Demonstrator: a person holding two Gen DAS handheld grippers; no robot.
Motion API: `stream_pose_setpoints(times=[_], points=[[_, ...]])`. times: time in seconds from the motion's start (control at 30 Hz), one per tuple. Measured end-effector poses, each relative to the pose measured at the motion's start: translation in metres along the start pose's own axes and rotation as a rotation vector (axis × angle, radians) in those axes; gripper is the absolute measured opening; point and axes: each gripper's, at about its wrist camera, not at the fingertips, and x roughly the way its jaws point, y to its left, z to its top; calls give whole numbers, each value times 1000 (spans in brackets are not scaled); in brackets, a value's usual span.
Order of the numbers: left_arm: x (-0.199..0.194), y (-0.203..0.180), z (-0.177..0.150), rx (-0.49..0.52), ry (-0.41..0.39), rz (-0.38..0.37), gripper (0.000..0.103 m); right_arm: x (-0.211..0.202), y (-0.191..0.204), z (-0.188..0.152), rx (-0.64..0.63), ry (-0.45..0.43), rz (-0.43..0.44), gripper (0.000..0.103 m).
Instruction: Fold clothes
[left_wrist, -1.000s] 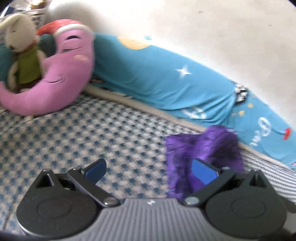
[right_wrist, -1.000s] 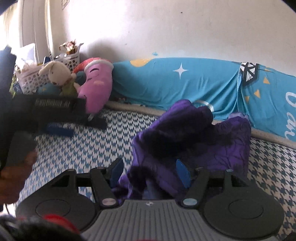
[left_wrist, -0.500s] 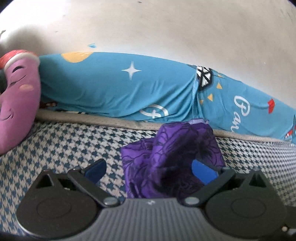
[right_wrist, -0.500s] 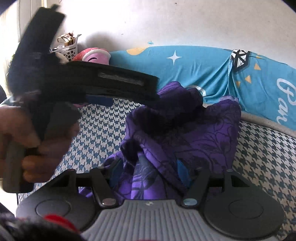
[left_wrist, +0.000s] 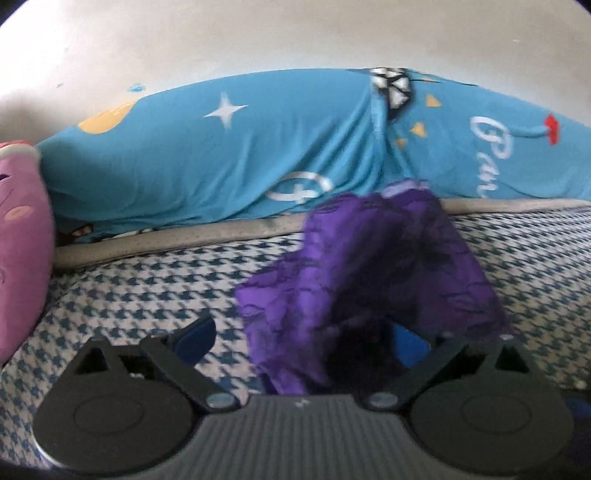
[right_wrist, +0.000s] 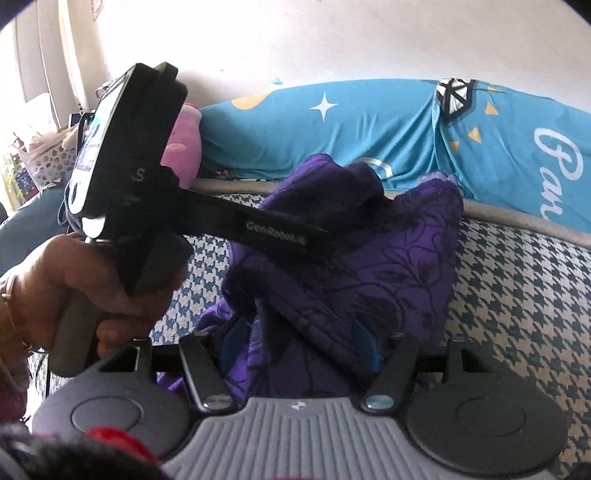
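- A crumpled purple garment (right_wrist: 373, 273) with a dark floral print is held up above a blue-and-white houndstooth mattress (right_wrist: 517, 295), filling the centre of the right wrist view.
- The right gripper (right_wrist: 299, 339) is clenched on the garment's lower folds; its blue pads (right_wrist: 364, 341) press into the cloth at about 6 o'clock.
- The left gripper (left_wrist: 303, 338) stands spread wide in its own view: one blue pad (left_wrist: 194, 338) is bare at 8 o'clock, and the other is half hidden by purple cloth at 5 o'clock. The garment (left_wrist: 369, 280) hangs between the fingers; whether it is gripped cannot be told.
- In the right wrist view a person's hand (right_wrist: 74, 280) at 9 o'clock grasps the left tool's handle, and its black arm reaches into the top of the bundle.
- A blue printed sheet (left_wrist: 240, 155) with stars and white lettering covers a long bolster along the white wall (left_wrist: 295, 33), from 10 to 2 o'clock.
- A pink plush pillow (left_wrist: 22, 240) lies at the mattress edge at 9 o'clock in the left wrist view.
- A white basket (right_wrist: 40, 162) sits by the window at 10 o'clock.
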Motion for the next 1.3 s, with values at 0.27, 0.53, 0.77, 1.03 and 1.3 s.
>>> stream_pose_setpoints(times=[0.27,0.53,0.77,1.03,1.3], points=[[23,58,-10,-345,82,167,100,-1,-6,1,-6,-2,-3,63],[15,66,-14,-395,58,135,103,-6,-11,3,-11,-16,4,63],[-7,61,-12,-385,11,69,103,-14,-13,4,-40,-33,22,63],[-10,60,-23,-340,32,68,103,-5,-14,2,-65,-47,25,63],[-6,65,-29,-344,58,70,103,9,-5,1,-118,-28,38,23]])
